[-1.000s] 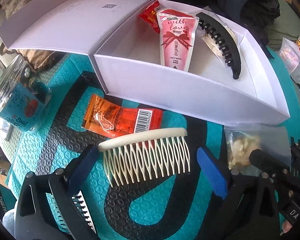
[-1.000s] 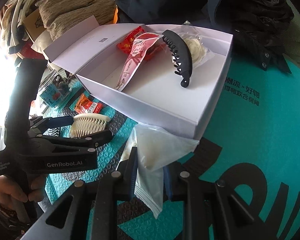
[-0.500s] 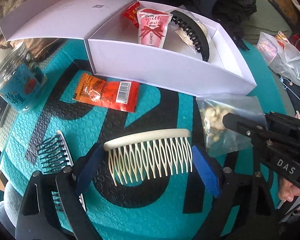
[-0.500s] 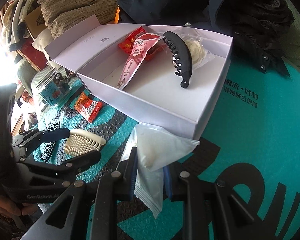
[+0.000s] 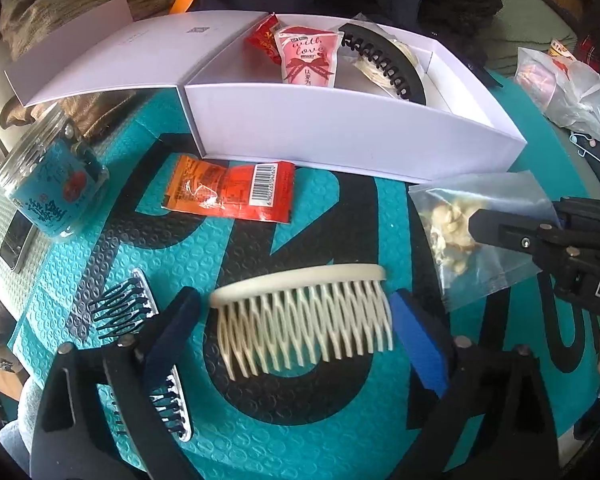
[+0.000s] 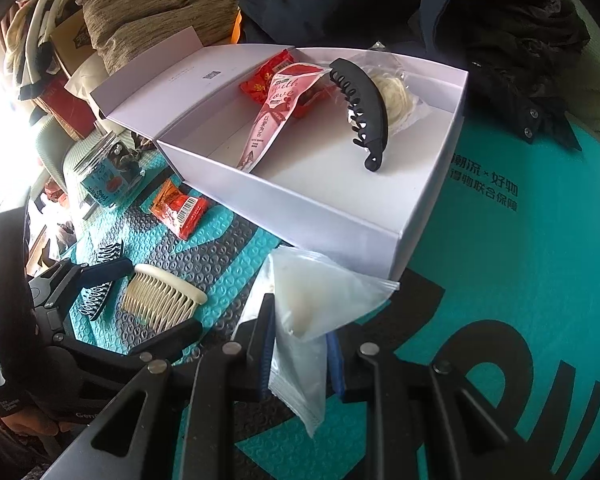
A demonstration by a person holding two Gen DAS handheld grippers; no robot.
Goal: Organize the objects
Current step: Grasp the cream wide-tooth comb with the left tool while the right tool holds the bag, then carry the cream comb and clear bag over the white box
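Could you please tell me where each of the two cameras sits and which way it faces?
Left wrist: on the left hand-held gripper, facing the white box; its open fingers flank the cream comb.
Right wrist: on the right hand-held gripper, shut on the clear bag, facing the box from its right.
Shared: box, comb, bag, each other's gripper.

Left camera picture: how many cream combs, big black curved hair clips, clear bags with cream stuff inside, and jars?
Cream plastic comb: 1
Big black curved plastic hair clip: 1
Clear plastic bags with cream contents: 2
Clear plastic jar with blue label: 1
Total: 5
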